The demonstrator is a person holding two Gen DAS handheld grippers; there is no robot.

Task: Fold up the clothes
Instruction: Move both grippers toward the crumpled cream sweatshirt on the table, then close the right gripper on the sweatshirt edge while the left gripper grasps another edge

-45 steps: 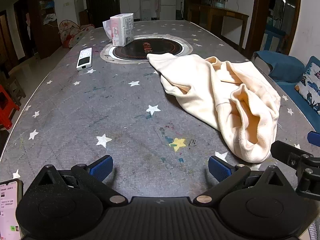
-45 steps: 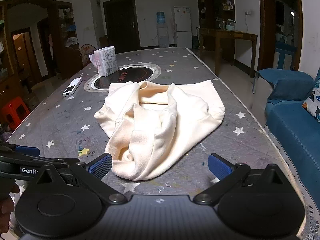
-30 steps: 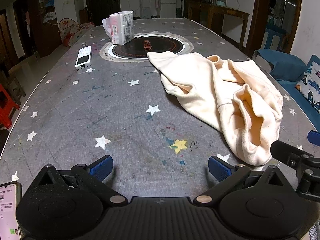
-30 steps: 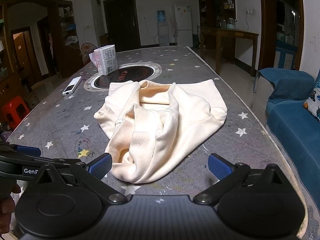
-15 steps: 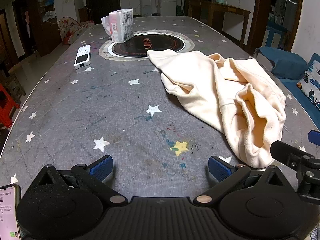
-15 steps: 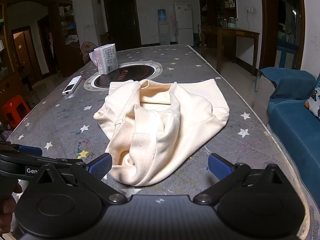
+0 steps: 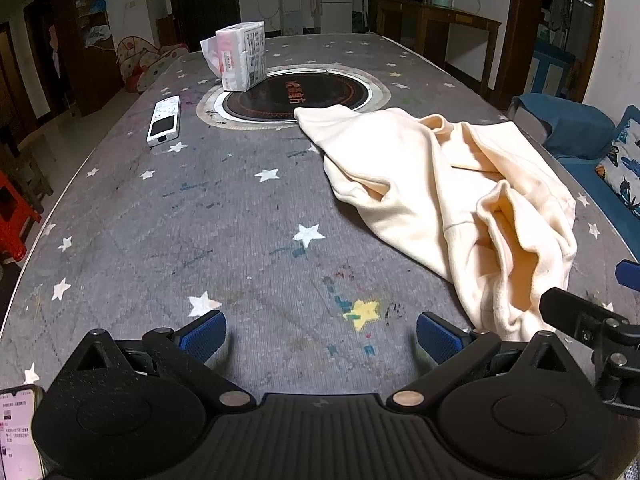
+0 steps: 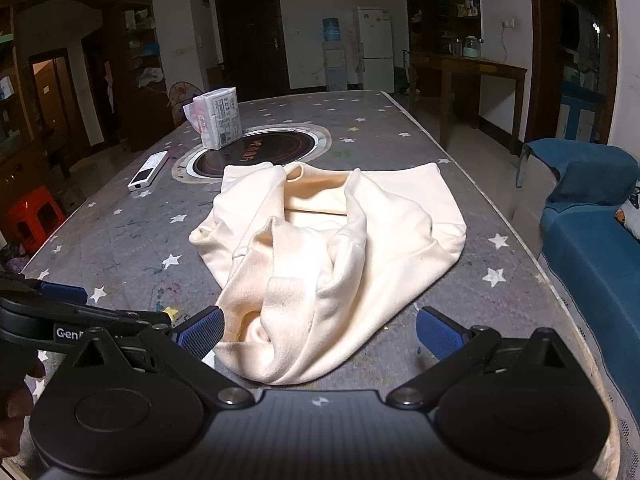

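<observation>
- Cream garment (image 8: 332, 248) lying in a rumpled heap on the star-print table (image 7: 160, 216), bunched and overlapping itself, not flat and not a tidy folded stack. Fits either a pile waiting to be spread or a fold gone sloppy, can't call it from this.
- Near end of the heap sitting just in front of the right gripper (image 8: 318, 330), probably why that one is parked there: closest loose edge within easy reach.
- Right gripper spread wide, nothing between the 2 blue pads, left pad right beside the fabric, touching or not hard to say.
- Left gripper (image 7: 320, 334) also spread wide and empty, hovering over bare table to the left of the cloth. Looks like it's kept off to the side so the 2 tools can take separate points on the garment.
- Far corner of the cloth lapping onto the round inset hob (image 7: 292, 94), so any spreading needs room there.
- Tissue pack (image 7: 242, 56) and remote (image 7: 164, 120) well apart from the garment, out of the working area.
- Phone (image 7: 16, 436) at the bottom left edge of the left view, no part in this.
</observation>
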